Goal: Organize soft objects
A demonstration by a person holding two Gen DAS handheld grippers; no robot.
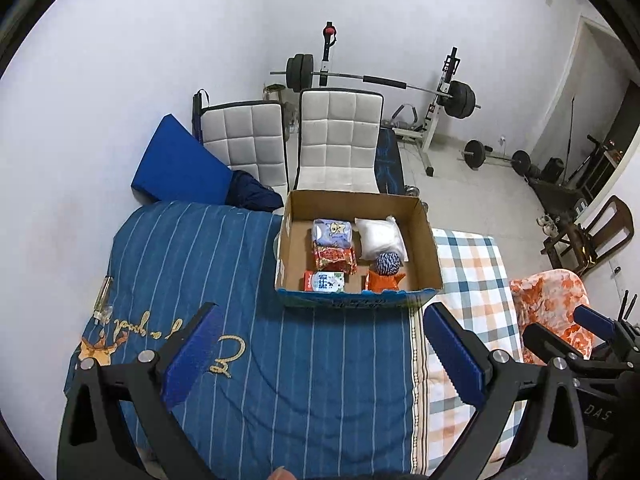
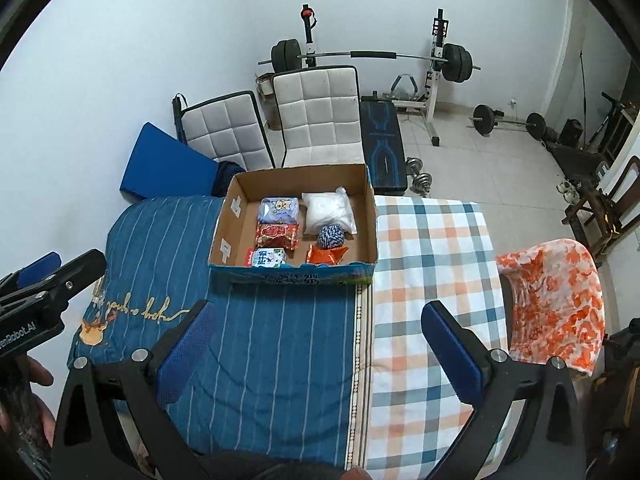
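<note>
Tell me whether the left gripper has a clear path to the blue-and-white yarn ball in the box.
Probably yes: the left gripper is open and empty, the cardboard box is open-topped, and the yarn ball sits uncovered on top, beside the white pillow.

Cardboard box (image 1: 424,240) on striped bed (image 1: 280,360)

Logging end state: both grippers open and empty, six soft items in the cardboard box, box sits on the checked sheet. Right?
Not quite. The cardboard box sits mainly on the blue striped blanket, at the checked sheet's edge, as the right wrist view shows. The rest holds.
</note>
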